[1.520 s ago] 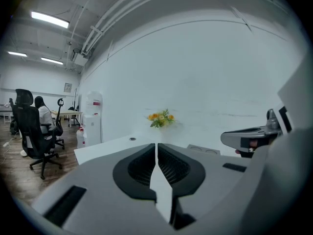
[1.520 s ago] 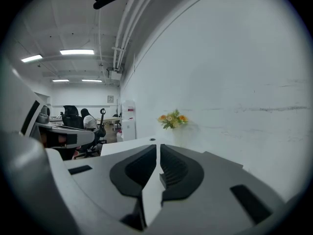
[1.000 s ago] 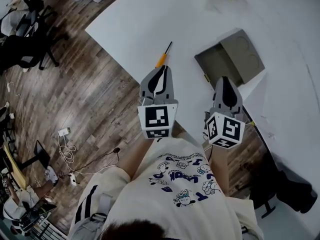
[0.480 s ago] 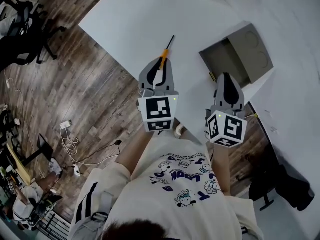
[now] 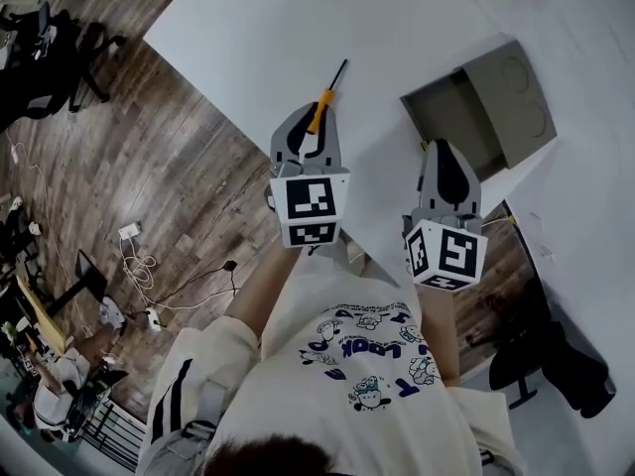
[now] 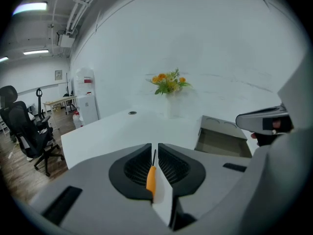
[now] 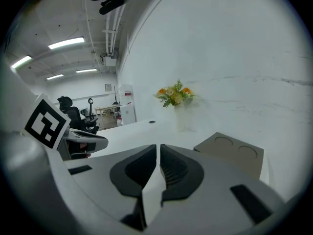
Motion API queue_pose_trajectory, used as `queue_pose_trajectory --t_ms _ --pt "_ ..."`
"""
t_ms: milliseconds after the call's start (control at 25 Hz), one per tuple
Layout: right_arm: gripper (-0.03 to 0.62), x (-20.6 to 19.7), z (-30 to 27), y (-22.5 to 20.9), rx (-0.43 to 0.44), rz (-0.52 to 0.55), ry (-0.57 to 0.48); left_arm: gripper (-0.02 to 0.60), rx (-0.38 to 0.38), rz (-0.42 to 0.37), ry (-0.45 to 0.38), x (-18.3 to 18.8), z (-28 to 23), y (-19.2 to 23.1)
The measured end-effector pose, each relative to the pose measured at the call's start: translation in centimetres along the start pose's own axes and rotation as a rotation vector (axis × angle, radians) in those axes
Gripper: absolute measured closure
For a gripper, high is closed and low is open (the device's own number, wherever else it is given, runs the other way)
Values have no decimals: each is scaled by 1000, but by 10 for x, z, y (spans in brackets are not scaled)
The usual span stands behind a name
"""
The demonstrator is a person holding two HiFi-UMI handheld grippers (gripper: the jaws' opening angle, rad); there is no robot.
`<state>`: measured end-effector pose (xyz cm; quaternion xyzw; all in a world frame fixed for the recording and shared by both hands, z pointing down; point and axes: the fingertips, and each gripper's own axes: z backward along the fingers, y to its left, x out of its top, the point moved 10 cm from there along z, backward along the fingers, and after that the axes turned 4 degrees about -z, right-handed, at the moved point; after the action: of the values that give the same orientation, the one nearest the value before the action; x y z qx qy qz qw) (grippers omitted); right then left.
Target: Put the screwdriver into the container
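Note:
The screwdriver (image 5: pixel 320 107), orange handle and black shaft, lies on the white table (image 5: pixel 258 38) near its left edge. My left gripper (image 5: pixel 310 122) hovers just behind it, tips over the handle's near end, jaws shut with only a slit between them. In the left gripper view the screwdriver (image 6: pixel 151 177) shows through that slit of the left gripper (image 6: pixel 154 150), on the table beyond it. The container (image 5: pixel 451 117), an open grey-brown box, stands to the right; its lid (image 5: pixel 516 87) has two round recesses. My right gripper (image 5: pixel 444 157) hangs shut and empty before the box.
A vase of orange flowers (image 6: pixel 168 82) stands at the table's far side. The table's edge runs diagonally close under both grippers, with wooden floor (image 5: pixel 149 196), cables and office chairs (image 5: pixel 40 58) to the left. The container (image 6: pixel 222 140) lies right of the left gripper.
My left gripper has crept forward along the table, so its tips now reach the screwdriver's handle end. The right gripper has barely moved.

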<state>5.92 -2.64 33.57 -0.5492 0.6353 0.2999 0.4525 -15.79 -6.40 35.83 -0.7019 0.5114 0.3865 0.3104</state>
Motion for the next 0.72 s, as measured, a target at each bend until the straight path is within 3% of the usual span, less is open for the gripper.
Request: queue_pose_trajectory --t_ms 280,400,720 --pt "553 -13 -18 1 20 -6 48 549 -1 12 71 -18 -21 6" --pt "553 -17 -25 1 28 -8 63 500 -14 15 106 -25 -31 6" --pt "553 -26 -35 5 36 -14 100 456 -38 1 218 -43 -54 10"
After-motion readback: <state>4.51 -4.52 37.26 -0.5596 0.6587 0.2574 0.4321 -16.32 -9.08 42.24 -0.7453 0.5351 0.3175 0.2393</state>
